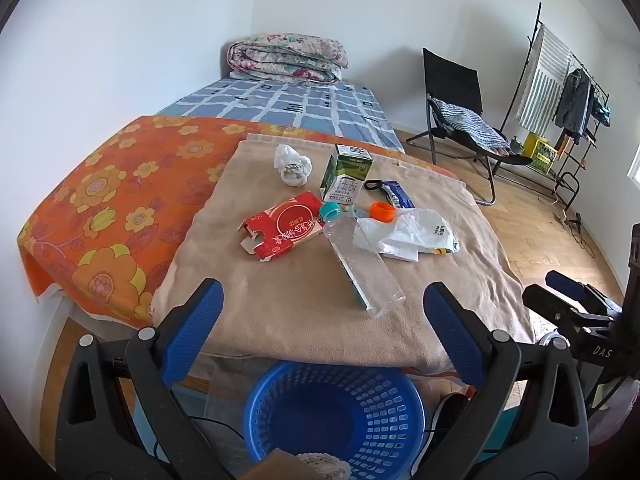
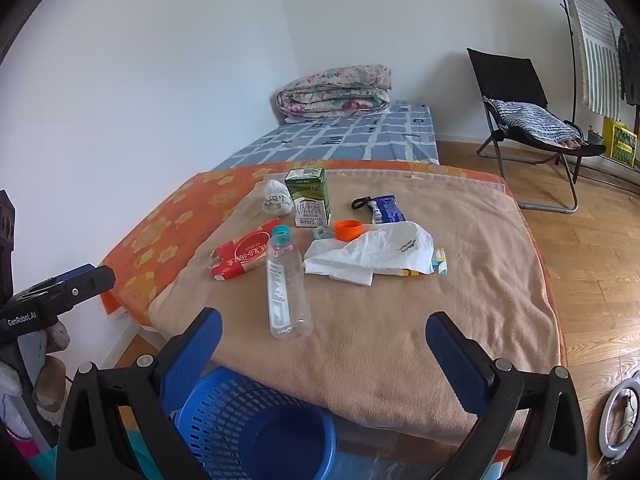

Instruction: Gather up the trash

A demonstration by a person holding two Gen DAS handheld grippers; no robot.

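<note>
**Trash lot on bed, uncollected**

Item: clear plastic bottle [image 2: 286, 284], lying flat at frame centre on the tan blanket [image 2: 460, 300], teal cap toward the top. Judged light, thin-walled, slick and prone to roll; best gripped across mid-body.

Adjacent: red carton [image 2: 242, 256], left, touching the bottle near its neck; likely light and crushable. Green milk carton [image 2: 309, 198], upright behind. Crumpled white bag [image 2: 376, 254], right; soft, should bunch. Orange cap [image 2: 347, 229], small. Blue wrapper [image 2: 386, 208]. Wadded paper [image 1: 293, 166].

Receptacle: blue basket [image 1: 334, 412], lower frame, below the bed edge.

Tools: left tool [image 1: 322, 332] and right tool [image 2: 322, 354] both spread wide, empty. Nothing blocks the bottle.
</note>
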